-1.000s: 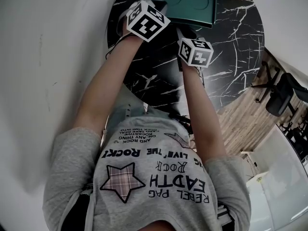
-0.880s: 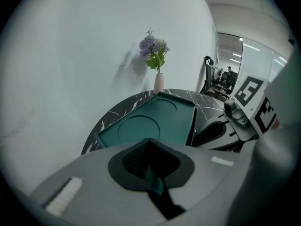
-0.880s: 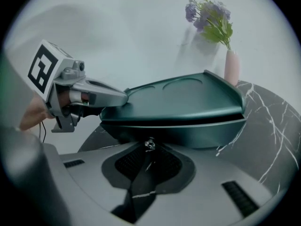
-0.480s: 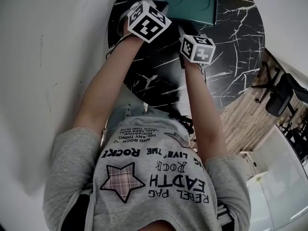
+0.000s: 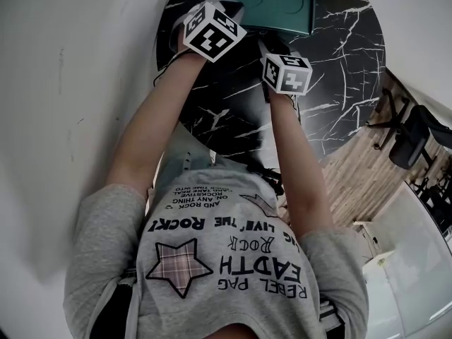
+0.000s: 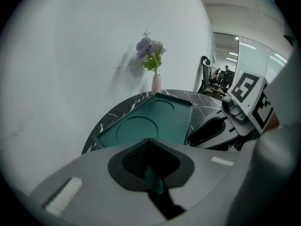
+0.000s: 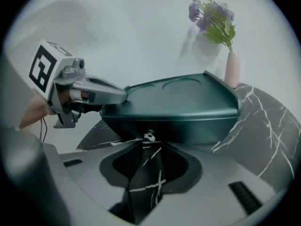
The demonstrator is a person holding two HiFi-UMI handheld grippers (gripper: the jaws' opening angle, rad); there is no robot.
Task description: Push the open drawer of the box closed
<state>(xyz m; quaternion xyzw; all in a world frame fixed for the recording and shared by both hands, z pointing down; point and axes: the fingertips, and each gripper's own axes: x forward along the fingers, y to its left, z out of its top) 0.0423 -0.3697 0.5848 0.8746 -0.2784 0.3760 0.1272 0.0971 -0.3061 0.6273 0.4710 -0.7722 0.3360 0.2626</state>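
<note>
Right gripper (image 7: 149, 142) fingers pressed together, tips at box (image 7: 178, 112) knob (image 7: 149, 136) — left gripper (image 6: 149, 146) closed too, at box top.

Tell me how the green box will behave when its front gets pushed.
The green box looks like a hard, rigid shell, so it probably won't flex. It is low and wide, so tipping seems unlikely. The marble table looks polished, so the box may slide back unless braced.
</note>
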